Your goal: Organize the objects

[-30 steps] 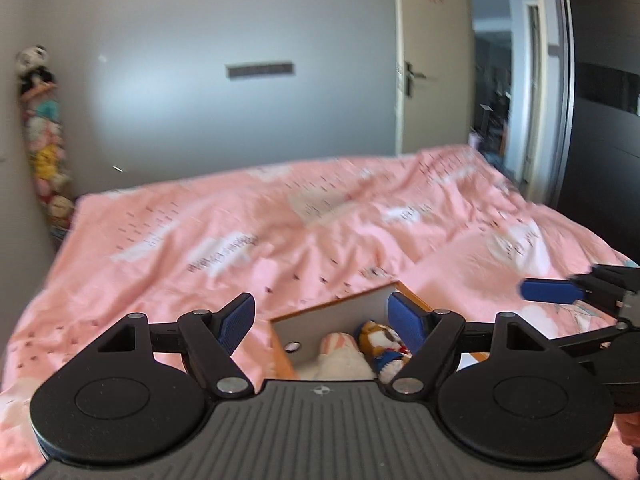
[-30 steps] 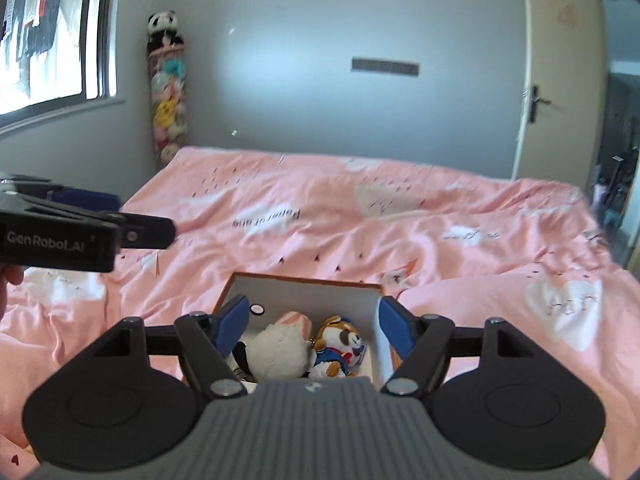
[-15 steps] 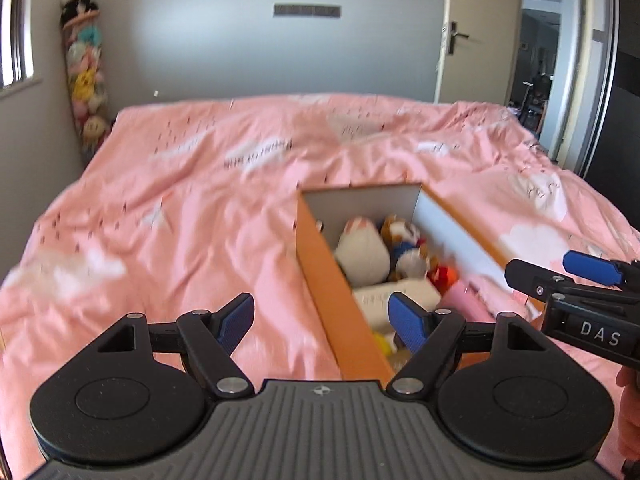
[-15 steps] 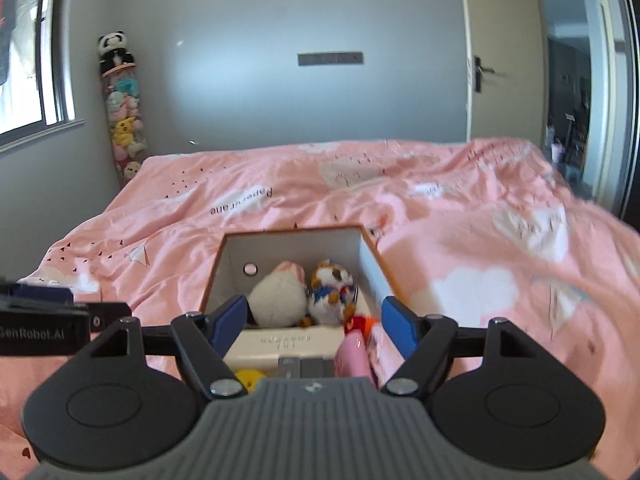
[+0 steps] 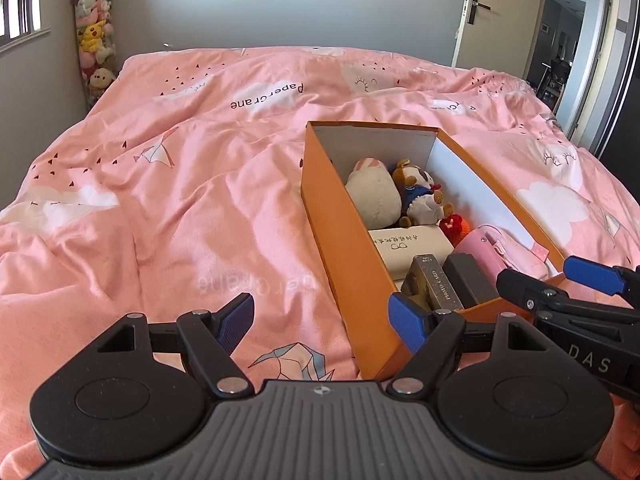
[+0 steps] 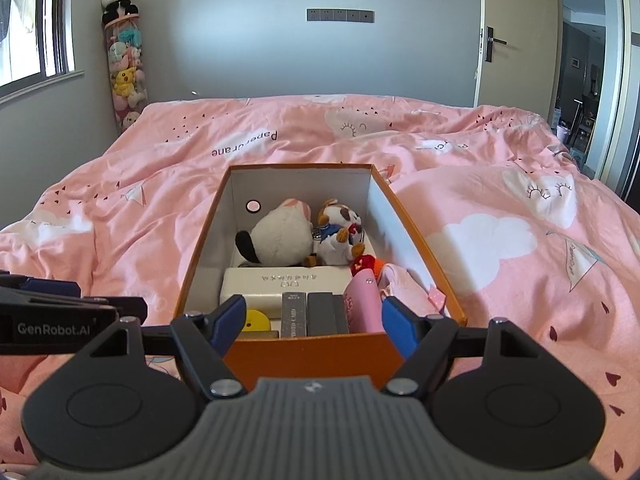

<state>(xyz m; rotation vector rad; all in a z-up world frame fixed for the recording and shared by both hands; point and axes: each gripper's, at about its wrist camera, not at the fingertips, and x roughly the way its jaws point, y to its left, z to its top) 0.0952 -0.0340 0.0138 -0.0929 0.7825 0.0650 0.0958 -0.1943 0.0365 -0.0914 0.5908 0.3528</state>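
Observation:
An orange box (image 5: 340,216) (image 6: 312,354) with a white inside lies on the pink duvet (image 5: 180,200). At its far end sit a round white plush (image 6: 280,240) and a small dog plush (image 6: 340,232). Nearer lie a white case (image 6: 284,282), a pink pouch (image 6: 362,304), dark slim boxes (image 5: 440,284) and a yellow piece (image 6: 256,320). My left gripper (image 5: 322,316) is open over the duvet, its right finger by the box's near left corner. My right gripper (image 6: 313,318) is open above the box's near end, nothing between its fingers.
A tall clear tube of plush toys (image 6: 124,60) stands in the far left corner below a window. A door (image 6: 516,32) and an open doorway are at the far right. The rumpled duvet spreads on both sides of the box.
Both grippers have come down and tipped toward the box, which now looks larger and shows more of its contents. Both stay open.

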